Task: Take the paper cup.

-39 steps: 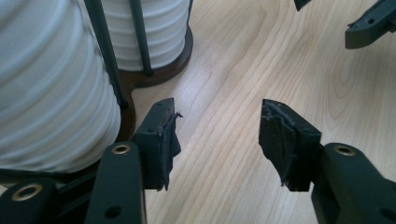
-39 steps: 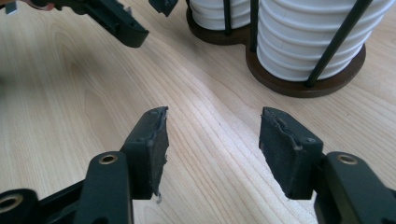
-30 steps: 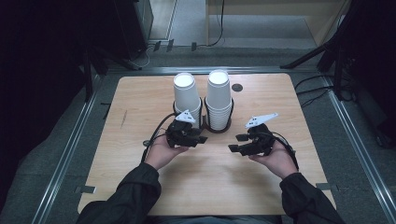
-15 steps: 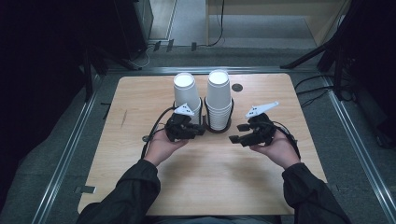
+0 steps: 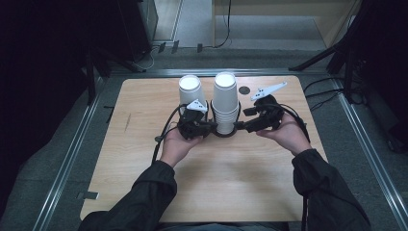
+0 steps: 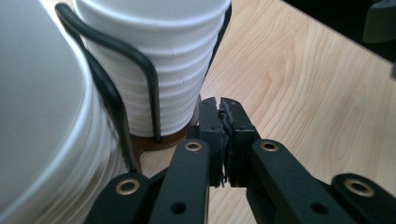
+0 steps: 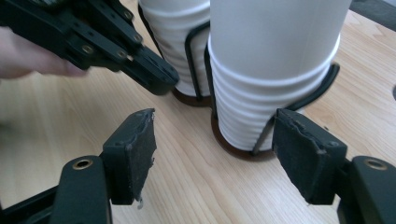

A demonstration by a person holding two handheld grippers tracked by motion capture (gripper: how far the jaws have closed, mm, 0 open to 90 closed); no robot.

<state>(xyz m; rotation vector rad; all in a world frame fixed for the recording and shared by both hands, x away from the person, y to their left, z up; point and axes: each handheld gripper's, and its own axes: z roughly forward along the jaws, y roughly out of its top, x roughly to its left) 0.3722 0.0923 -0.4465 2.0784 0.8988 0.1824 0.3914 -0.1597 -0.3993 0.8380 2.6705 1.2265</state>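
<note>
Two stacks of white paper cups stand in a black wire holder [image 5: 223, 133] mid-table: a shorter stack [image 5: 190, 92] on the left and a taller stack [image 5: 225, 98] on the right. My left gripper [image 5: 210, 126] is at the taller stack's foot on its left side; its jaws have just been closing and are shut [image 6: 222, 122] with nothing between them, beside the holder's wire [image 6: 150, 81]. From the right, my right gripper [image 5: 242, 121] faces the same stack [image 7: 275, 70]. Its jaws have just been opening and stand open [image 7: 219, 144], short of the stack and touching nothing.
The wooden table [image 5: 144, 163] has bare room in front of the holder and on both sides. A small dark round hole [image 5: 244, 90] lies behind the right gripper. Metal rails and grey floor border the table, with dark stands at the back.
Both hands moved away from the person toward the cup holder, the right one more and rising. The left jaws closed and the right jaws opened.
</note>
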